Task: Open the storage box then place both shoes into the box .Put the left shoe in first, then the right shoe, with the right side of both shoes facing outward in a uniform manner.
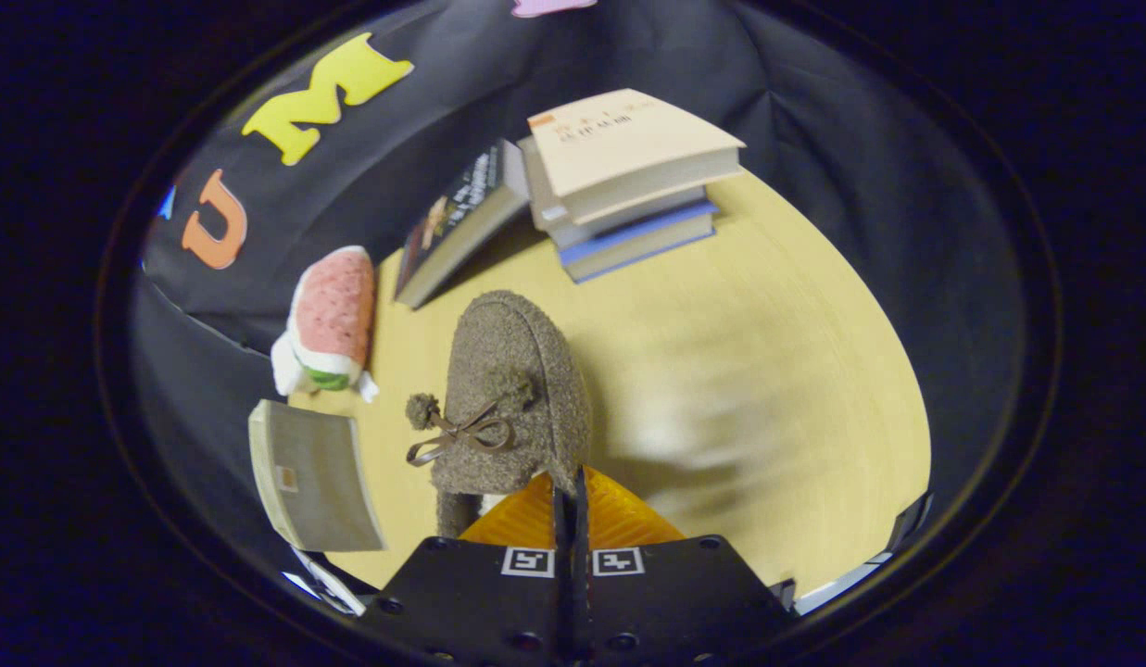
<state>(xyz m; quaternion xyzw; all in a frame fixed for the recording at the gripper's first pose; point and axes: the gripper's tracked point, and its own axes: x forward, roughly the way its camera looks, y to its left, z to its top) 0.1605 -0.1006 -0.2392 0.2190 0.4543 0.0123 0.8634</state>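
Just ahead of the gripper (570, 491), a brown fuzzy shoe (512, 394) with a pompom bow hangs toe-forward. The fingers are pressed together on the thin edge at its heel, so it looks carried by its rim, probably so it can be lowered into a box without the fingers fouling the walls. I can't tell which shoe of the pair it is, or whether it clears the table. Beyond it and to the left lie a plush toy (327, 320) and a grey booklet (311, 477). Farther ahead, a leaning book (457, 227) rests against a stack of books (628, 181). The yellow wooden table (776, 389) is smeared with motion blur to the right. Black cloth walls it in.
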